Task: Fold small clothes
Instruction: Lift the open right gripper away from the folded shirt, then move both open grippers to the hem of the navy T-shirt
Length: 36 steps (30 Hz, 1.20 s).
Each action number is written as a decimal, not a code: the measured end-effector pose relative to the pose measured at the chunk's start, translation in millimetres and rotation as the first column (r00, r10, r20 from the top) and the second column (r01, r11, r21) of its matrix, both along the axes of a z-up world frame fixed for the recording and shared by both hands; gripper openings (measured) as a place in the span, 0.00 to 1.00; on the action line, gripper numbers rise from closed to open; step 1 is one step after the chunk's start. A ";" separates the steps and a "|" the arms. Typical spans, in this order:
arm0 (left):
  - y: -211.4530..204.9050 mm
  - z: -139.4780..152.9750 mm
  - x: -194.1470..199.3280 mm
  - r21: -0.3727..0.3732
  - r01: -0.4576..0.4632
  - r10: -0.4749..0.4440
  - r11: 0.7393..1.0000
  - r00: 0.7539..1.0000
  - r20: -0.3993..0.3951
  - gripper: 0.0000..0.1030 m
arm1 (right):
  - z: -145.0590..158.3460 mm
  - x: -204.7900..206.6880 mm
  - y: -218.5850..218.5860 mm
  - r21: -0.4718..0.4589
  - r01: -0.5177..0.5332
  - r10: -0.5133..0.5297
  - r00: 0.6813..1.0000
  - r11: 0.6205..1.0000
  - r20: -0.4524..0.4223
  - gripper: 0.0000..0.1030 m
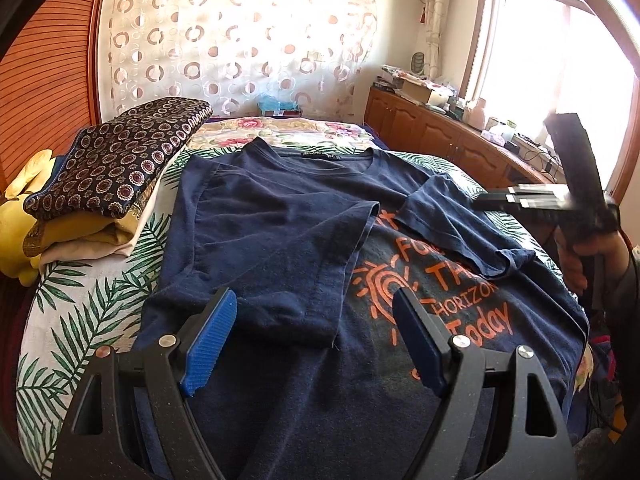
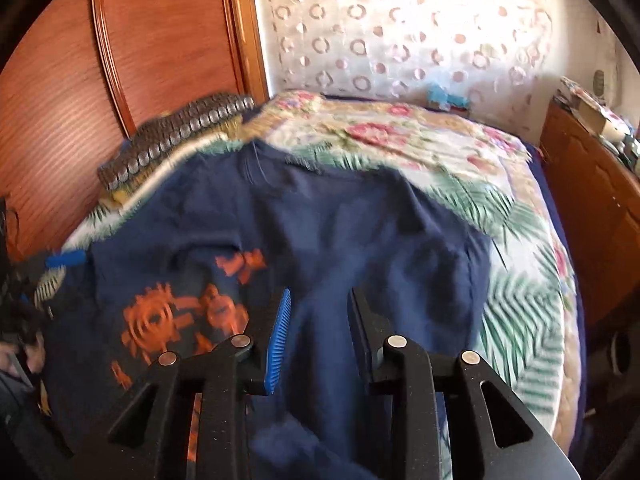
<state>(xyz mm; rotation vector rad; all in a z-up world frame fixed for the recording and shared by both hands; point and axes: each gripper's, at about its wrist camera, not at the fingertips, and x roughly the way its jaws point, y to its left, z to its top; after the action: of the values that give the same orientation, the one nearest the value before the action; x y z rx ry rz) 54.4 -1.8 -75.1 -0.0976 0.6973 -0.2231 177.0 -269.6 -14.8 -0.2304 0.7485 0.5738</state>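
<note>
A navy T-shirt with an orange print lies flat on the bed, collar at the far end. Its left side is folded in over the middle, and its right sleeve is laid inward over the print. My left gripper hovers open over the shirt's near half with nothing between its blue pads. In the left wrist view, a hand holds my right gripper at the right, its tips just beside the folded sleeve. In the blurred right wrist view the right gripper has its jaws parted over the navy T-shirt, gripping nothing.
A stack of folded patterned cloths sits on the bed's left side by a wooden panel. The palm-leaf sheet and floral cover lie under the shirt. A cluttered wooden cabinet runs along the right, under a bright window.
</note>
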 end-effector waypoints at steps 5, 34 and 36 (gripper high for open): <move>-3.7 -2.1 2.2 0.004 0.009 -0.009 1.000 1.000 -0.008 0.79 | -23.0 -27.1 -5.1 -0.051 -0.025 0.022 0.999 0.998 -0.046 0.30; 32.8 24.2 95.2 0.125 -0.010 0.014 0.992 0.999 -0.031 0.79 | 5.7 -26.1 -41.3 -0.002 0.033 -0.033 0.999 0.999 0.025 0.30; 33.5 24.6 111.0 0.134 -0.012 0.018 0.991 0.999 -0.044 0.79 | 3.4 -8.2 -42.4 -0.004 0.047 -0.047 0.999 0.999 0.018 0.30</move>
<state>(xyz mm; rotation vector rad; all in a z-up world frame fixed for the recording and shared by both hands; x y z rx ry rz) 165.4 31.8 -50.5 0.0203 0.7542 -0.1593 168.8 -312.0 -11.4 -0.2214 0.7366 0.5249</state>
